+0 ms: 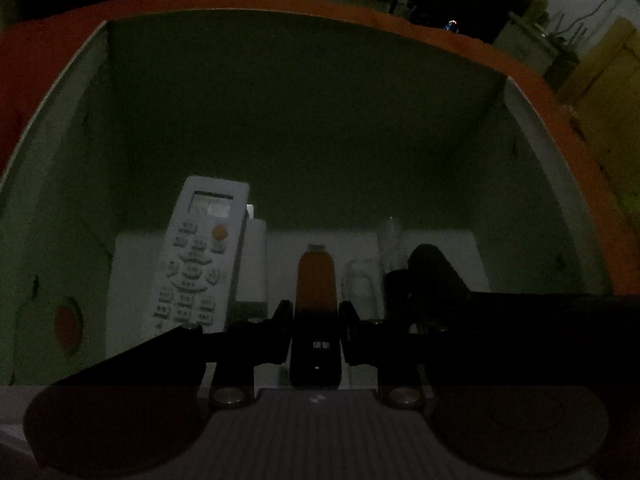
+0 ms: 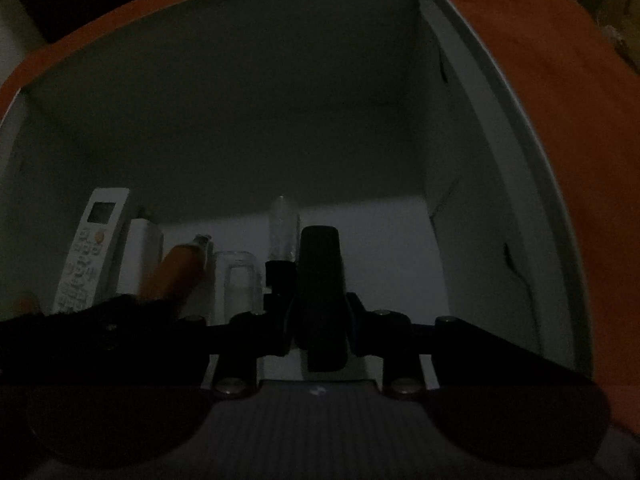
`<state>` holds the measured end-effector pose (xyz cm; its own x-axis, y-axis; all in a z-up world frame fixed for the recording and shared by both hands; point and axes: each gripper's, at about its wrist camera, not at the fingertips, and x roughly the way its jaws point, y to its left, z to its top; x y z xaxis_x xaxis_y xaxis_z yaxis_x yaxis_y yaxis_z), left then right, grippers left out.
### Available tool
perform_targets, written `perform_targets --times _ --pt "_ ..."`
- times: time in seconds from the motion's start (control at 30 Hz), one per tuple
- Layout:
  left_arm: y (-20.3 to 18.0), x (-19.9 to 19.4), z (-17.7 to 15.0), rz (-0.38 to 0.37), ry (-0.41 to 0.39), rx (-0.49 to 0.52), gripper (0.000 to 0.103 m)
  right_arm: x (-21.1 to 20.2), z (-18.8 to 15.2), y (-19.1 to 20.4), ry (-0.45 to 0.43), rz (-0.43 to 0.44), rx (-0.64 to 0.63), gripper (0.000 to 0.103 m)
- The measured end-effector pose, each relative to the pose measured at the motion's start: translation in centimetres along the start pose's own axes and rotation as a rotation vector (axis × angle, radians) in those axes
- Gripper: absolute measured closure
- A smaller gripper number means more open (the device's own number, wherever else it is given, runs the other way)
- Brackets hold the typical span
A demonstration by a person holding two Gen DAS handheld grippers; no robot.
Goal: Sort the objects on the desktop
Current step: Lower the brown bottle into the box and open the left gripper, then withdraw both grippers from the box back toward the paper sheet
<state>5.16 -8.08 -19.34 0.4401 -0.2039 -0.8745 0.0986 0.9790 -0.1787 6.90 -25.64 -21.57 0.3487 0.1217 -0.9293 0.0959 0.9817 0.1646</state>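
Left gripper (image 1: pixel 316 316) clamped on an orange-and-black marker (image 1: pixel 316 280), held inside the white box (image 1: pixel 60 92) beside the remote control (image 1: pixel 200 256). Right gripper (image 2: pixel 320 312) clamped on a black object (image 2: pixel 320 280), also low in the box, right of a clear case (image 2: pixel 240 280).

left wrist: down into box (image 1: pixel 532 108) | right wrist: same, close

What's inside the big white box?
In the box: a remote, a white block, an orange item, clear items and a black thing. The near end is hidden.
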Motion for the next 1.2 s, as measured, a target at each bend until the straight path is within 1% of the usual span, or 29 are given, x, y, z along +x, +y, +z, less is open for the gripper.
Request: perform_targets --times 0.13,0.17,0.2,0.27,0.37,0.43,0.47,0.5,0.63,0.67,0.73,0.77,0.93,1.03,1.1,1.2 --pt "0.4 0.2 0.0 -0.002 0.012 -0.010 0.082 0.3 0.5 0.1 0.005 -0.005 0.008 0.074" --pt "0.4 0.2 0.0 -0.005 0.008 -0.008 0.082 0.2 0.5 0.1 0.001 -0.003 0.010 0.074" --pt "0.4 0.1 0.0 -0.010 -0.005 -0.001 0.078 0.2 0.6 0.1 -0.005 -0.002 0.013 0.072" --pt "0.2 0.0 -0.1 -0.004 -0.028 0.003 0.077 0.1 0.5 0.1 -0.014 -0.003 0.010 0.070" --pt "0.2 -0.1 -0.1 -0.008 -0.032 -0.003 0.076 -1.3 -0.3 0.8 -0.037 0.005 0.004 0.070" --pt "0.2 -0.3 -0.2 -0.007 -0.035 -0.001 0.071 -1.5 -0.4 0.8 -0.049 0.013 0.007 0.070" --pt "0.2 -0.4 -0.3 -0.006 -0.038 -0.003 0.066 -1.7 -0.5 0.8 -0.059 0.021 0.010 0.069" --pt "0.3 -0.6 -0.3 -0.007 -0.042 -0.008 0.064 -1.8 -0.5 0.7 -0.068 0.028 0.012 0.068" --pt "0.5 -1.4 -0.2 -0.020 -0.063 -0.015 0.064 -2.3 -0.9 0.4 -0.101 0.051 0.025 0.065" --pt "0.6 -1.7 -0.1 -0.025 -0.068 -0.018 0.064 -2.1 -0.9 0.6 -0.094 0.057 0.030 0.061" --pt "0.8 -2.3 0.3 -0.037 -0.079 -0.031 0.064 -2.4 -1.0 0.3 -0.077 0.095 0.056 0.060" --pt "1.0 -2.7 0.5 -0.043 -0.088 -0.037 0.064 -2.8 -1.0 0.2 -0.082 0.113 0.066 0.060" --pt "1.6 -5.1 1.6 -0.066 -0.137 -0.045 0.064 -5.6 -0.5 0.3 -0.147 0.146 0.103 0.058" --pt "2.2 -6.3 2.4 -0.044 -0.181 -0.029 0.064 -7.0 -0.1 0.2 -0.164 0.184 0.126 0.057" --pt "2.9 -6.8 2.8 -0.040 -0.183 -0.036 0.064 -8.0 0.0 0.3 -0.182 0.190 0.119 0.057" --pt "4.3 -7.8 3.6 -0.064 -0.181 -0.061 0.064 -9.8 0.4 0.3 -0.203 0.211 0.093 0.057"
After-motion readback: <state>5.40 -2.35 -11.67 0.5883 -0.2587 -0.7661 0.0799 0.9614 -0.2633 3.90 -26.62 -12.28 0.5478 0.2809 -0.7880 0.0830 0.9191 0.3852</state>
